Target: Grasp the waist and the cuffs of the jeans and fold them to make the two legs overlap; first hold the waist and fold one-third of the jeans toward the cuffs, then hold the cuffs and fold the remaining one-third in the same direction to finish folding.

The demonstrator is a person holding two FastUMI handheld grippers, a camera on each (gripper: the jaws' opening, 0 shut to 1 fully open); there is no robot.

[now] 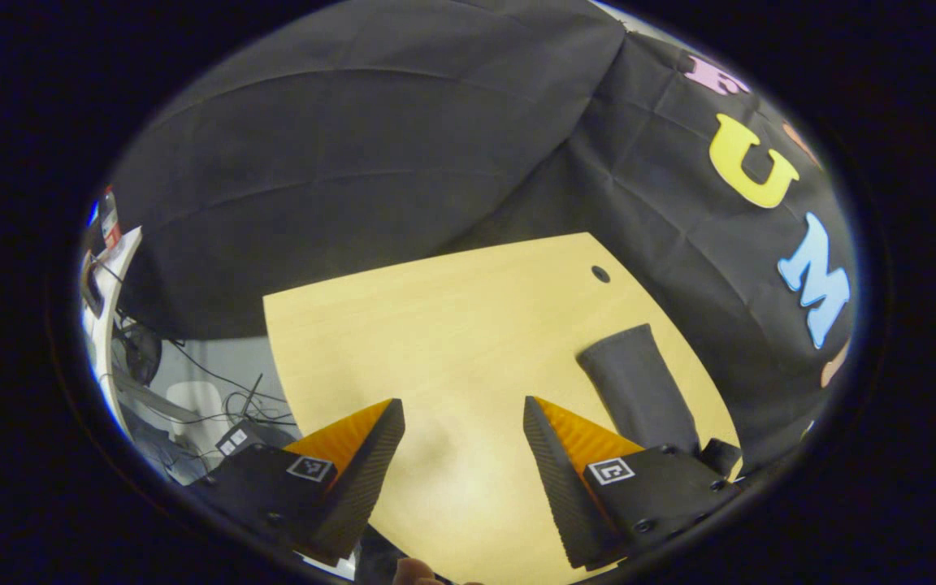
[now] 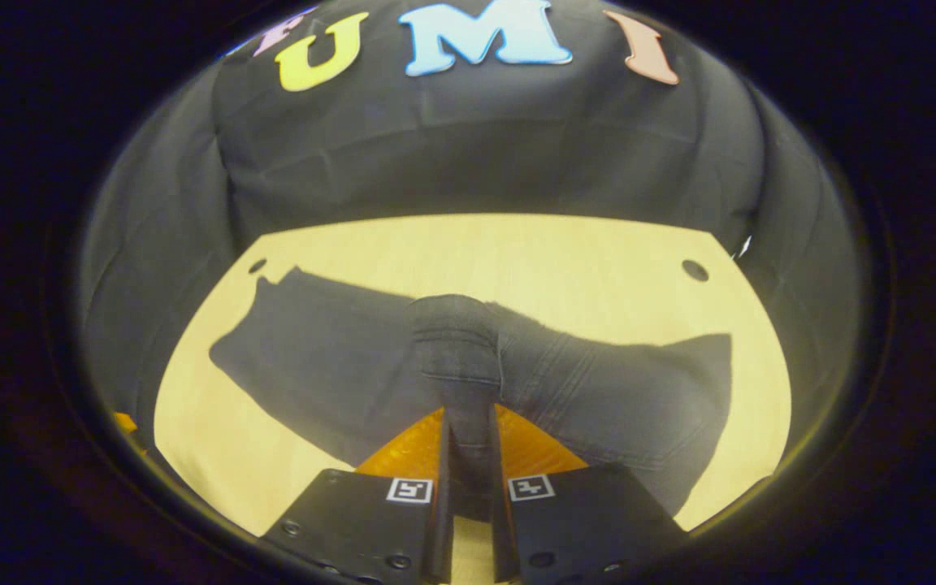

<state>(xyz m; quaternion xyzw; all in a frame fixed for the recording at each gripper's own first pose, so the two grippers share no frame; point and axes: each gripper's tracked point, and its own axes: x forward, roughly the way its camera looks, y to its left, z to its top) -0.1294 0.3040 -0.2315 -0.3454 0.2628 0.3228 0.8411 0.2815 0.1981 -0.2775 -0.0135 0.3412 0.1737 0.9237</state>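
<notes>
The fingers of the right gripper (image 2: 470, 455) are clamped on a raised fold of the jeans (image 2: 598, 390), with cloth pinched between them in the right gripper view. The fingers of the left gripper (image 1: 464, 443) stand wide apart and hold nothing; bare worktop (image 1: 452, 325) lies between them in the left gripper view.

The jeans lie spread across the worktop, one part running to the left and one to the right of the pinched fold. Which part is the waist and which the cuffs cannot be told with certainty; the right part shows seams. In the left gripper view a dark end of the jeans (image 1: 639, 390) lies on the worktop just beside the right-hand finger, apart from it.

Judgement of progress: the task is at an early stage. One grasp is made. The second grasp is not yet made. The garment is not yet in a compact stack, so both one-third folds remain to be done.

The booth wall (image 2: 468, 146) stands behind the worktop.
</notes>
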